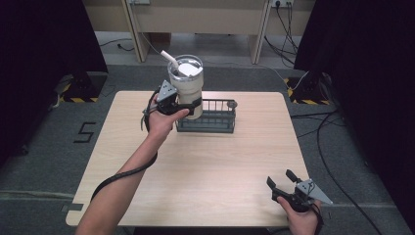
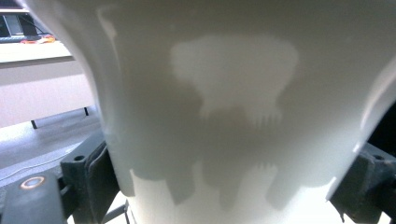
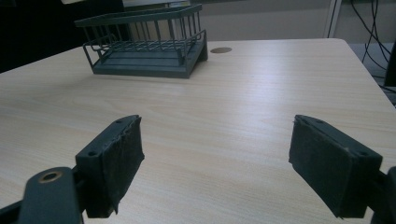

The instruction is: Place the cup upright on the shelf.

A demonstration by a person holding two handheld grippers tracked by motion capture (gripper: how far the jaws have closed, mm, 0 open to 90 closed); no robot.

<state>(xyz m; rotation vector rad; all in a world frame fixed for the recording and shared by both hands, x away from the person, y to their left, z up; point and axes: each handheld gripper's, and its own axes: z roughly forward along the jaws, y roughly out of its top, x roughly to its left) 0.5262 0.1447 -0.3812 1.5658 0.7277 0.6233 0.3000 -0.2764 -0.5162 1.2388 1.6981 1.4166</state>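
I've got my left gripper (image 1: 188, 108) clamped around the white tumbler (image 1: 188, 83), jaws pressed to either side of its lower body, and in the left gripper view that pale wall (image 2: 233, 107) fills nearly everything between the two black jaws, with a faint printed figure across it. From the high view, the tumbler stands upright at the left end of the dark wire rack (image 1: 208, 117), its base hidden behind my hand (image 1: 161, 121), so I cannot tell whether it rests in the rack or hangs just above it. The clear lid sits on top and a white straw (image 1: 170, 58) leans out up and to the left, away from the rack. The rack sits on the far half of the wooden table (image 1: 205, 166), near its far edge. My right gripper (image 1: 285, 182) is well apart from the rack, down at the near right corner of the table, jaws spread wide with nothing between them. In the right gripper view I see bare tabletop (image 3: 233, 116) between the two pads (image 3: 125, 154), and the rack (image 3: 149, 44) far ahead to the left, with a small round brown mark (image 3: 221, 50) on the table just beside its right end.
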